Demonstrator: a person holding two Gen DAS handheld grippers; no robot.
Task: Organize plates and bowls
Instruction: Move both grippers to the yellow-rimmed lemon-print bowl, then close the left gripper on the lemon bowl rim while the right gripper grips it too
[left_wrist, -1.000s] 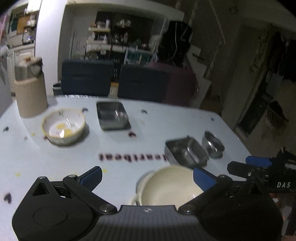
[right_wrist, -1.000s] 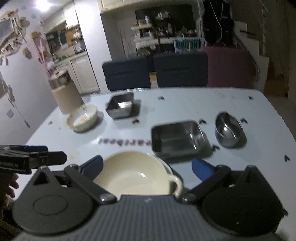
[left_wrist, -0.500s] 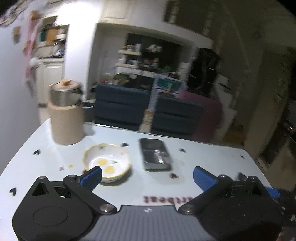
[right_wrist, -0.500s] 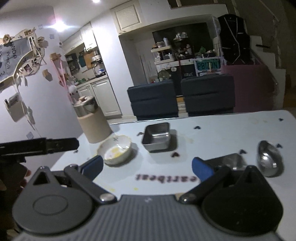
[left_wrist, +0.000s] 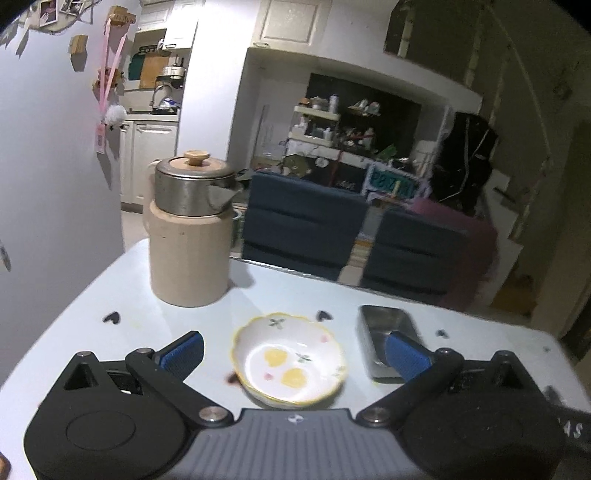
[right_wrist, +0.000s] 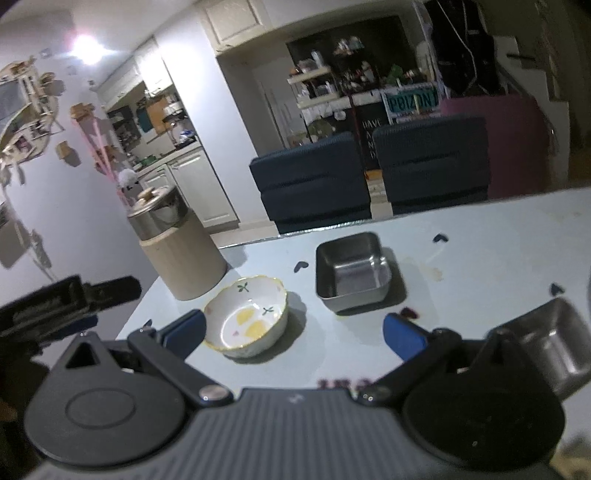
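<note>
A white flowered bowl with a yellow rim (left_wrist: 290, 363) sits on the pale table, right between the tips of my open, empty left gripper (left_wrist: 293, 352). A steel rectangular tray (left_wrist: 384, 341) lies just right of it, behind the right fingertip (left_wrist: 406, 356). In the right wrist view the same bowl (right_wrist: 247, 317) is ahead on the left and the steel tray (right_wrist: 351, 273) is ahead at centre. A second steel tray (right_wrist: 546, 339) lies at the right, partly behind my open, empty right gripper (right_wrist: 293, 332). The left gripper's body (right_wrist: 55, 306) shows at the far left.
A tall beige jug with a steel lid (left_wrist: 190, 232) stands at the table's far left corner; it also shows in the right wrist view (right_wrist: 177, 254). Two dark blue chairs (left_wrist: 303, 229) stand beyond the far edge. A wall lies left of the table.
Both grippers have lifted away from the cream bowl and swung left toward the flowered bowl. The cream bowl and the small round steel bowl have left both views.
</note>
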